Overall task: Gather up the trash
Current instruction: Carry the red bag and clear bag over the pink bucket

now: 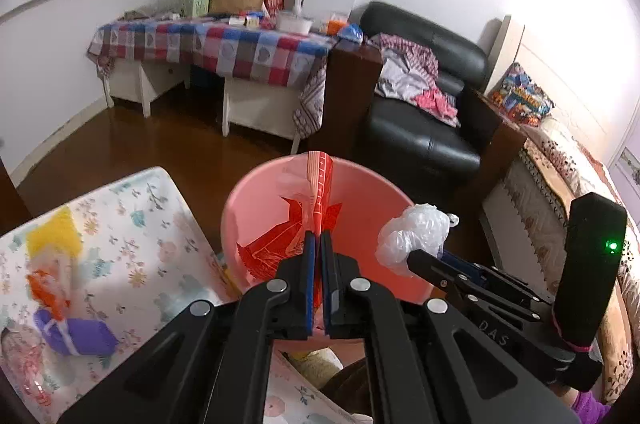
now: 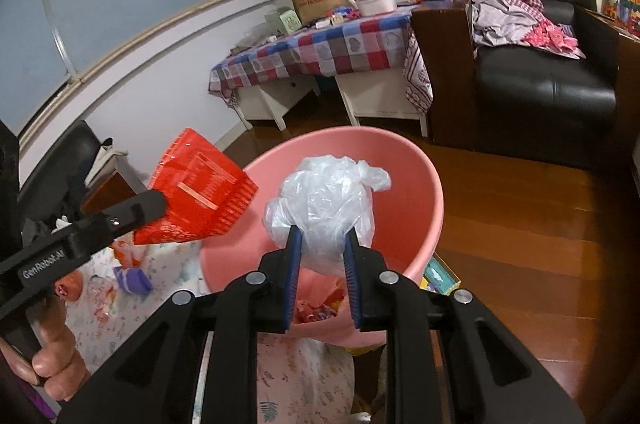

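Left hand-held gripper (image 1: 319,238): jaws together, clamped on a flat red wrapper (image 1: 320,184) held over the pink bin (image 1: 360,192). Right hand-held gripper (image 2: 320,240): clamped on a crumpled clear plastic bag (image 2: 326,196), just ahead of its fingertips, above the bin's mouth. More scraps on the floral worktop (image 1: 132,224), left of both.

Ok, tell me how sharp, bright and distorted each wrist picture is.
Left wrist view: fisheye bends the walls, dark corners; the white wall at right is blown out; the trash on the floral cloth is blurred, while the pink bin is sharp. Right wrist view: same curved walls and dark rim; the clear plastic bag and red wrapper are crisp, with glare on the wood floor.
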Available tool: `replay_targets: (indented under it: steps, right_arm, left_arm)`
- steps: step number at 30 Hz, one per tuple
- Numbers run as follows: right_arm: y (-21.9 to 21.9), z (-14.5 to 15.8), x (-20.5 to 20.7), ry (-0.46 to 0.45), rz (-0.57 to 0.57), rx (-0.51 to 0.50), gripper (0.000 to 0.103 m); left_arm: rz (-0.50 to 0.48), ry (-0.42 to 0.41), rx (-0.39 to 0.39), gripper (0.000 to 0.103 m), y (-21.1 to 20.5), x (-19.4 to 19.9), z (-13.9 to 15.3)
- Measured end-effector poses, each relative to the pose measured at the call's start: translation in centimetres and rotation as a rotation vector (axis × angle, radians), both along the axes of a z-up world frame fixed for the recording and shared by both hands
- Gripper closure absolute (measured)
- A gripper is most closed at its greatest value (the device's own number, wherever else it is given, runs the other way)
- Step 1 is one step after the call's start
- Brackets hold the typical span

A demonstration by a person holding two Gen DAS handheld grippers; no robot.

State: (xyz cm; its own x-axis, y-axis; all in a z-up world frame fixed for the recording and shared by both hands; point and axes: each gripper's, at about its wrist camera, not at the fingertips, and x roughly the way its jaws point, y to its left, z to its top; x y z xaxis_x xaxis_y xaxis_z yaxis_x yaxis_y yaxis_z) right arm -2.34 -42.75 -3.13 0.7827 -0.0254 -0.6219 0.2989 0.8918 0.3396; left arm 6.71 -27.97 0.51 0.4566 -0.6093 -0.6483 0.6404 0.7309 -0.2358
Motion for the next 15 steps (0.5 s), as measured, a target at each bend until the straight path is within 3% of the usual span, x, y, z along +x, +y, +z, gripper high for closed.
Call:
replay_targets:
  steps: [15]
  right_arm:
    - [0.5,-2.6,2.5,0.076,0.018,-0.006,0.082]
  left_arm:
    - [-0.029,0.077,0.064,0.101,-2.1,2.3,-4.7]
